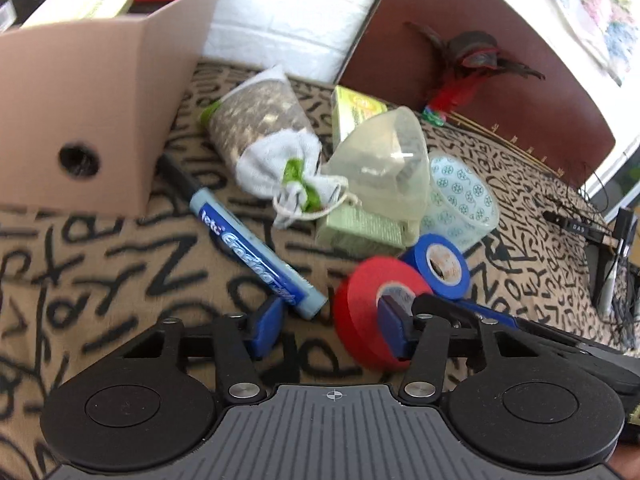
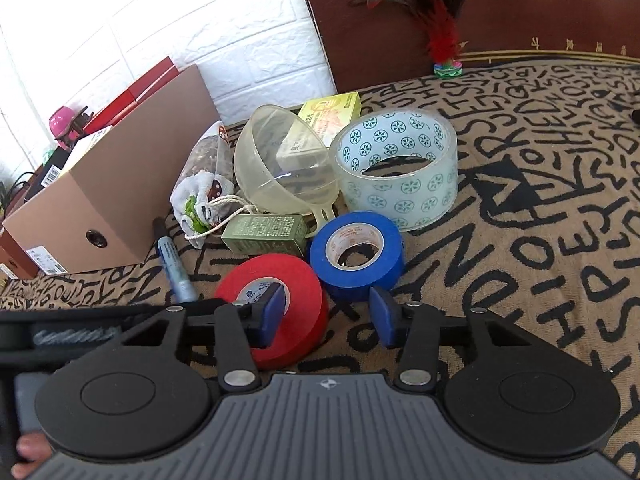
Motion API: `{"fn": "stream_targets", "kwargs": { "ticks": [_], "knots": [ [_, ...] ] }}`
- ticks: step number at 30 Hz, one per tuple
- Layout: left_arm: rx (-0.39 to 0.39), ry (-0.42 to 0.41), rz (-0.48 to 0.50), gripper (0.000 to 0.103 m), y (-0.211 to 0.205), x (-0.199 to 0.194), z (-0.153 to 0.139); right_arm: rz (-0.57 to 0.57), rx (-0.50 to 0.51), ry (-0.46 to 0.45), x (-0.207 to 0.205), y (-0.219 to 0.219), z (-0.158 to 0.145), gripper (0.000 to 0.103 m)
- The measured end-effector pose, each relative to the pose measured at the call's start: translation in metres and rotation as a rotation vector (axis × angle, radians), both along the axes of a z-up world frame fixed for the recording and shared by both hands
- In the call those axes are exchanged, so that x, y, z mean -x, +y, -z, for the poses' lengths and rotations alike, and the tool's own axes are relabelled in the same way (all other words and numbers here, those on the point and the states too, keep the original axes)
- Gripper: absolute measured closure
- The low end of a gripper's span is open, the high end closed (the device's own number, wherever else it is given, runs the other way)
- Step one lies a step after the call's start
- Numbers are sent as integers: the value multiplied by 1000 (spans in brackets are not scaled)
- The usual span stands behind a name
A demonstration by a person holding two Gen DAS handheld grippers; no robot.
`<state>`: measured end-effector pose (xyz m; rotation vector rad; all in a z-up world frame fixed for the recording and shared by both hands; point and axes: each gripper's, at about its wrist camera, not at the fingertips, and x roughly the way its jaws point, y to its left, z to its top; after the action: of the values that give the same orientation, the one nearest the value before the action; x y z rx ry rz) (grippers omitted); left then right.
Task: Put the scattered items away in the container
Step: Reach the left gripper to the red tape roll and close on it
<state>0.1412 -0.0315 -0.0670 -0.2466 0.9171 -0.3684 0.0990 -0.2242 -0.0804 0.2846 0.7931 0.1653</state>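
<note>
Red tape (image 1: 358,316) sits on the cloth, well short of the box (image 1: 100,120). My left gripper (image 1: 331,330) and right gripper (image 2: 329,314) each poke one finger in its core, jaws half spread, pinching nothing. They might collide, or shove the blue roll (image 2: 356,254).

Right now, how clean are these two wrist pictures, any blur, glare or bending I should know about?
Left wrist view: motion blur smears the cardboard box and the patterned cloth; the window corner at right is blown out. Right wrist view: sharper, the red tape roll and blue tape roll read crisply, but the white brick wall glares. Both views bend straight edges, fisheye style.
</note>
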Motion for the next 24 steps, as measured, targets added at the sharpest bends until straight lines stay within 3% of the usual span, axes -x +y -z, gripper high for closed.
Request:
{"fn": "stream_targets", "kwargs": {
  "ticks": [3, 5, 6, 7, 11, 15, 16, 17, 18, 24],
  "knots": [
    [-7, 6, 13, 44, -2, -1, 0, -4, -15, 6, -2, -3, 2, 51],
    [-18, 7, 21, 63, -3, 2, 0, -17, -21, 0, -1, -3, 3, 53],
    [-10, 11, 32, 67, -4, 4, 0, -35, -38, -3, 0, -3, 3, 66],
    [9, 26, 44, 82, -5, 7, 1, -63, -76, 2, 2, -3, 4, 72],
    [31, 46, 45, 86, 0, 25, -2, -94, -18, 4, 16, 9, -4, 73],
    [29, 63, 46, 100, 12, 54, -4, -164, 9, 27, 45, 20, -12, 75],
    [41, 78, 56, 97, 14, 62, -4, -195, 6, 39, 54, 24, -12, 79],
    [40, 89, 65, 103, 15, 71, -4, -247, -39, 57, 64, 28, -11, 100],
    [29, 92, 64, 88, 16, 79, -3, -281, -96, 76, 73, 33, -8, 101],
    [30, 66, 26, 78, 26, 98, -5, -229, -7, 54, 100, 45, -11, 100]
  ]
}}
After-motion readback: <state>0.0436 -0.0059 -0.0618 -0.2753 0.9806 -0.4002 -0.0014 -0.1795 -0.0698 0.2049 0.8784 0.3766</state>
